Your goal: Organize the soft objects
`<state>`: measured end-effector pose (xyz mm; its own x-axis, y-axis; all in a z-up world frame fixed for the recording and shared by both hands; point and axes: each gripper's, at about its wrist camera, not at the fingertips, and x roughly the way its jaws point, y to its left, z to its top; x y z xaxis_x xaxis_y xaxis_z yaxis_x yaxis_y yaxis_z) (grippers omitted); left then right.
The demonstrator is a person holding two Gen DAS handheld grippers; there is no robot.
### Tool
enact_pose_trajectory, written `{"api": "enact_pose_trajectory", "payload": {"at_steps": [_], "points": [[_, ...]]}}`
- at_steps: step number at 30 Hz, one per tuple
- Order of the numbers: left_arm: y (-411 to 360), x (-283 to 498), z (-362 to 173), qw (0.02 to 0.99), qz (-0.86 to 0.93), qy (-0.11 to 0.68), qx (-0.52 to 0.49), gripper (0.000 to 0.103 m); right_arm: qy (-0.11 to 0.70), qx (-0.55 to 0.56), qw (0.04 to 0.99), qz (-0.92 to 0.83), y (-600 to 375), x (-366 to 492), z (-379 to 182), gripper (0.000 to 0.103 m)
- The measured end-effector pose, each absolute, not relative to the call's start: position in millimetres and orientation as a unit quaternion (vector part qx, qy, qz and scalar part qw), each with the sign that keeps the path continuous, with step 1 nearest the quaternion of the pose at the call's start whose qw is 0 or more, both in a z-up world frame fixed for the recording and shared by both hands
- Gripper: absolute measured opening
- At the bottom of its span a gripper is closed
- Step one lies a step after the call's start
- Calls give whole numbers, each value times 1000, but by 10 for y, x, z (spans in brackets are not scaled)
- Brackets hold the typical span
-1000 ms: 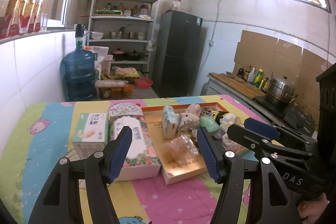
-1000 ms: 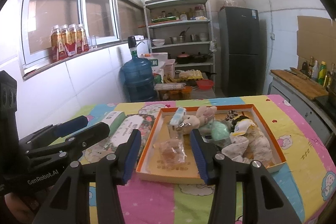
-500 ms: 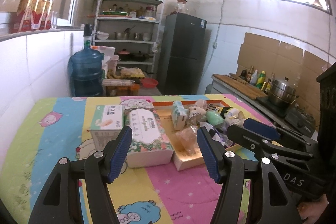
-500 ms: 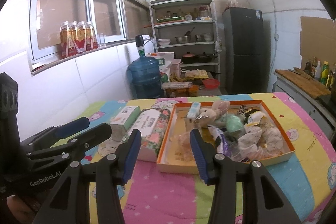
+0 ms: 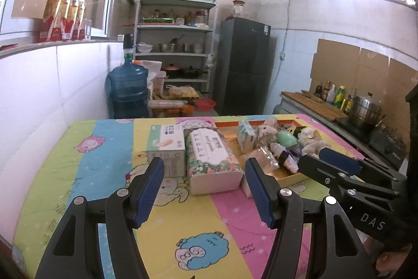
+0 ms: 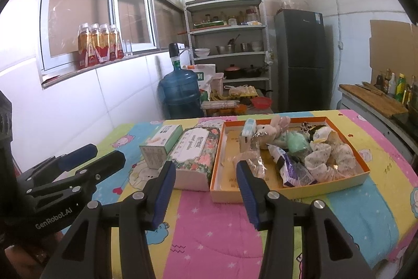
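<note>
Both held above a worktop (image 6: 209, 239) draped in a pastel cartoon cloth, neither touching anything. Left gripper (image 5: 203, 190) wide open, blue pads bare, aimed at a floral tissue pack (image 5: 211, 161) lying at 12 o'clock just past its fingertips. Right gripper (image 6: 206, 190) also parted, somewhat narrower, nothing between the pads, pointed at the near left corner of an orange-rimmed box (image 6: 326, 183). Beside the floral pack, at its 9 o'clock and touching or nearly so, a green-and-white tissue box (image 5: 164, 145). At its 3 o'clock, the orange-rimmed box, crowded with soft things: a pale plush rabbit (image 6: 271, 131), a mint-green soft toy (image 6: 296, 141), a small tissue packet (image 6: 248, 130) standing on end, a crinkly clear bag (image 6: 252, 160) near the front left corner, purple snack wrappers (image 6: 295, 171), and patterned fabric (image 6: 329, 156) bunched toward 3 o'clock (contents partly piled on one another, so not every piece distinguishable). Farther off at 12 o'clock, beyond the worktop's far edge, a blue water jug (image 6: 180, 93), a metal shelf rack (image 6: 230, 43) and a dark fridge (image 6: 300, 56).
</note>
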<state>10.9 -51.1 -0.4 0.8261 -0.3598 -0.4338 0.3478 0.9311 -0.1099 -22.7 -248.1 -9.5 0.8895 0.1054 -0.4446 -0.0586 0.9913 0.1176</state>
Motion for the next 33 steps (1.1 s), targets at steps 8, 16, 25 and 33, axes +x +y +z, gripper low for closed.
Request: {"api": "enact_pose_trajectory", "payload": {"at_steps": [8, 16, 25, 33], "points": [[-487, -86, 66, 962, -163, 220, -7, 66, 228, 63, 971, 32, -2492, -378, -99, 48], [-512, -292, 163, 978, -97, 182, 12, 66, 216, 61, 974, 30, -2443, -538, -12, 48], [-426, -303, 196, 976, -84, 202, -14, 66, 203, 48, 978, 27, -2338, -625, 84, 48], [-434, -321, 178, 973, -91, 212, -13, 66, 206, 48, 977, 23, -2309, -632, 94, 48]]}}
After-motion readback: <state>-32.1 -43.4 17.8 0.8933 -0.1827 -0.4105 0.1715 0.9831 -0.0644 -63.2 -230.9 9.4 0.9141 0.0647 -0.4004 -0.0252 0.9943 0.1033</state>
